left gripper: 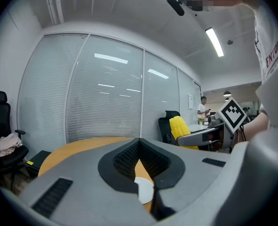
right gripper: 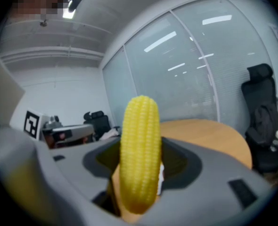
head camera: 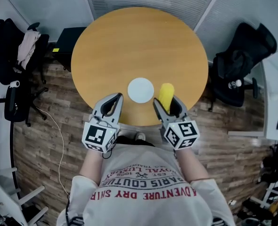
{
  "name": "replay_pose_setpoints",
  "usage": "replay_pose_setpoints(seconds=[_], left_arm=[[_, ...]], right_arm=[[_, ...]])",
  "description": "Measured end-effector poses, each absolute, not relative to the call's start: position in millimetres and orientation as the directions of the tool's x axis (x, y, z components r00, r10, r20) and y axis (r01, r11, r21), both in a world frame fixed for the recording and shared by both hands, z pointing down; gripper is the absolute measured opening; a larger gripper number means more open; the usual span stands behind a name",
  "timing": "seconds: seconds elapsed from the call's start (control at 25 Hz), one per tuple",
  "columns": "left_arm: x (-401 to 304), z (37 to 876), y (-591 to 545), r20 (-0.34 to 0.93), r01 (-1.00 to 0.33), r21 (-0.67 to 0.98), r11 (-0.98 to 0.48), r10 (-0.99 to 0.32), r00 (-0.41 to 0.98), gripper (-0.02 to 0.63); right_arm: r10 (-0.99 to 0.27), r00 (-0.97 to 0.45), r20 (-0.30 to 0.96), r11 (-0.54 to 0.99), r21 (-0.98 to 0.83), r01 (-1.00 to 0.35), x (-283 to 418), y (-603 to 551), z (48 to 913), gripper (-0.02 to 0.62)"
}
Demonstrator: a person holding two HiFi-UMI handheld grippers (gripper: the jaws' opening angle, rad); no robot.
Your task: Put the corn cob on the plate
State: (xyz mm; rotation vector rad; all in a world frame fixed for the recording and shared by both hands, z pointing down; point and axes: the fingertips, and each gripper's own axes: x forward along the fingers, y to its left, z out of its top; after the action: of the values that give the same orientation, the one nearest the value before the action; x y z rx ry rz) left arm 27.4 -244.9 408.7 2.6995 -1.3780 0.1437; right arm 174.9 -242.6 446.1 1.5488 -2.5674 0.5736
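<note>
Corn cob (head camera: 166, 94) held in my right gripper (head camera: 167, 103), not yet on the plate (head camera: 140, 90).
Head view: the cob is just right of the plate, over the tabletop (head camera: 129, 41) edge, with my left gripper (head camera: 111, 102) alongside. Left gripper view: jaws together, empty. Right gripper view: jaws clamp the cob.

corn cob (head camera: 166, 92): lower end hidden between the right claw's (head camera: 167, 100) jaws in the head view.
plate (right gripper: 161, 175): only a white sliver shows behind the cob in the right gripper view; the left claw (left gripper: 139, 142) covers part of it in the left gripper view.
surface (head camera: 129, 46): near edge hidden under both claws.
person (left gripper: 202, 108): too small to make out.
</note>
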Motion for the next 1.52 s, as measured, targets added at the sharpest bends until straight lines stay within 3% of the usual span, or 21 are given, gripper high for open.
replay_pose_setpoints(seconds=[0.48, 0.92, 1.52], left_arm=[[12, 435, -319, 0.151, -0.802, 0.102, -0.589, -0.788, 0.597, 0.032], [4, 484, -357, 0.215, -0.785, 0.136, -0.605, -0.755, 0.619, 0.032], [-20, 523, -367, 0.285, -0.799, 0.205, -0.565, -0.746, 0.602, 0.032]], right_arm=[[-0.746, -0.488, 0.454, 0.404, -0.274, -0.873, 148, -300, 520, 0.268], [-0.565, -0.447, 0.693, 0.354, -0.286, -0.890, 135, -328, 640, 0.268], [-0.391, -0.414, 0.822, 0.357, -0.279, -0.892, 113, -341, 711, 0.268]])
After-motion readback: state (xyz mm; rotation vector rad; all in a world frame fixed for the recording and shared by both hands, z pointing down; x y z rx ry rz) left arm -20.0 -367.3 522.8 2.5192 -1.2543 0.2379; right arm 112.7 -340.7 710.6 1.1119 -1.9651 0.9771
